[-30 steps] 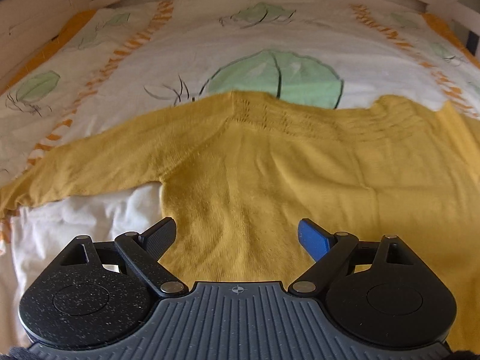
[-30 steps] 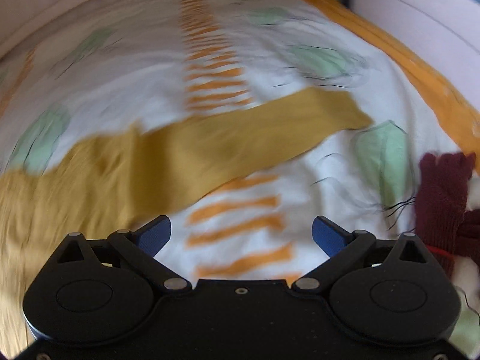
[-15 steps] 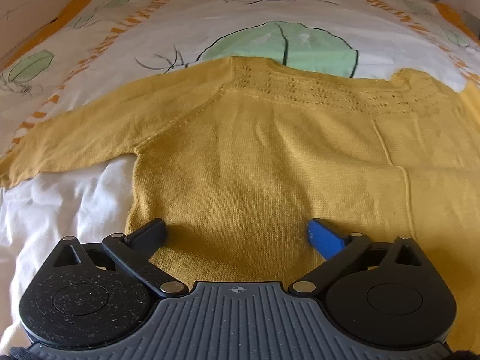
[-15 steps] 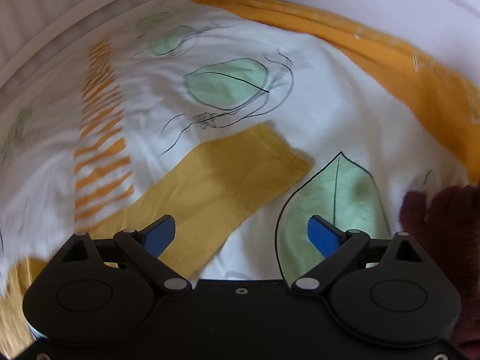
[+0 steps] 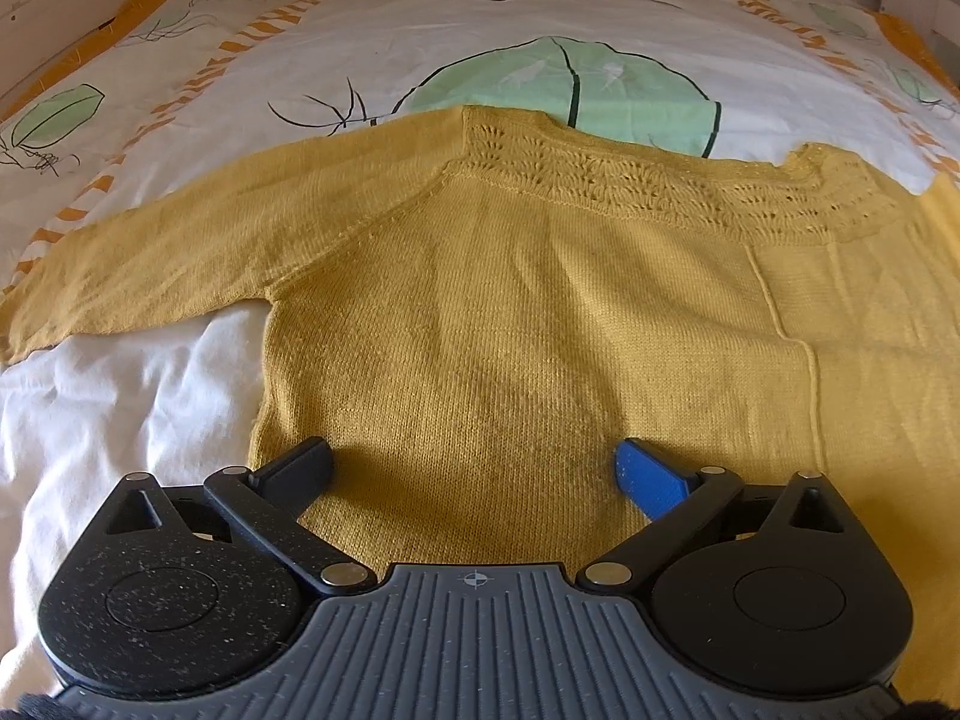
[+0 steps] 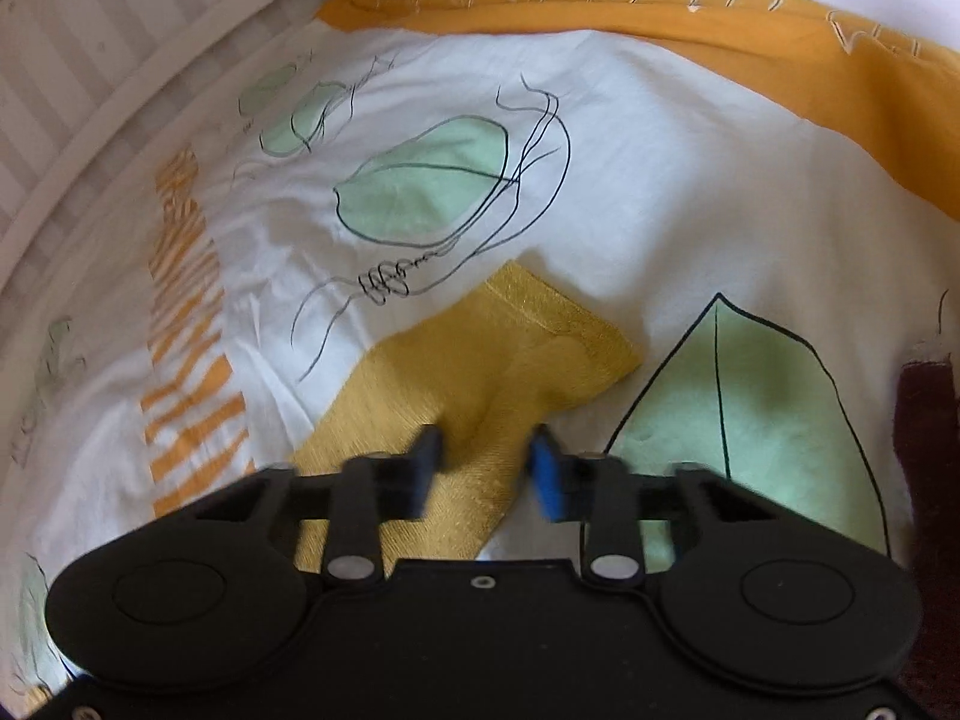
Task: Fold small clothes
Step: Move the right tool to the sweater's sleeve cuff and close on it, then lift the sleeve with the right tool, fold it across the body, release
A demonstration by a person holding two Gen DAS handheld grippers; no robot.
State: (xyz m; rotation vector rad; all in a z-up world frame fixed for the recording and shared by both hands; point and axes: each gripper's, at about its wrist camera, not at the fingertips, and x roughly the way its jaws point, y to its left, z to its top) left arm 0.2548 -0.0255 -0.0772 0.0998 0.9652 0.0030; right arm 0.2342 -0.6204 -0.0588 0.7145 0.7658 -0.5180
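Sweater (image 5: 528, 324): yellow knit, spread flat on the bed, neckline away from the left camera, one sleeve stretched out to the left, body under the left tool.
Sleeve end (image 6: 492, 372): the other sleeve, lying on the printed cover with its ribbed cuff pointing up and right in the right view; fabric bunched into a ridge between the closing fingers.
Right tool (image 6: 487, 468): a second ago wide apart and sweeping across the cover; now down over the sleeve near the cuff, jaws closing, knit between them; blurred, so full pinch cannot be told yet.
Left tool (image 5: 474, 471): spread as wide as it goes, nothing gripped, fingertips low over the lower body of the sweater; closer to the knit than a second ago, otherwise barely shifted.
Meaning for the task: sleeve grab just begun, probably the first fold, sleeve to be carried in over the body; left tool placed to hold the body down or wait.
Bed cover (image 6: 660, 192): white with green leaves and orange stripes, orange border at the far edge.
Dark red garment (image 6: 927, 420): at the right edge, apart from the sleeve, untouched.
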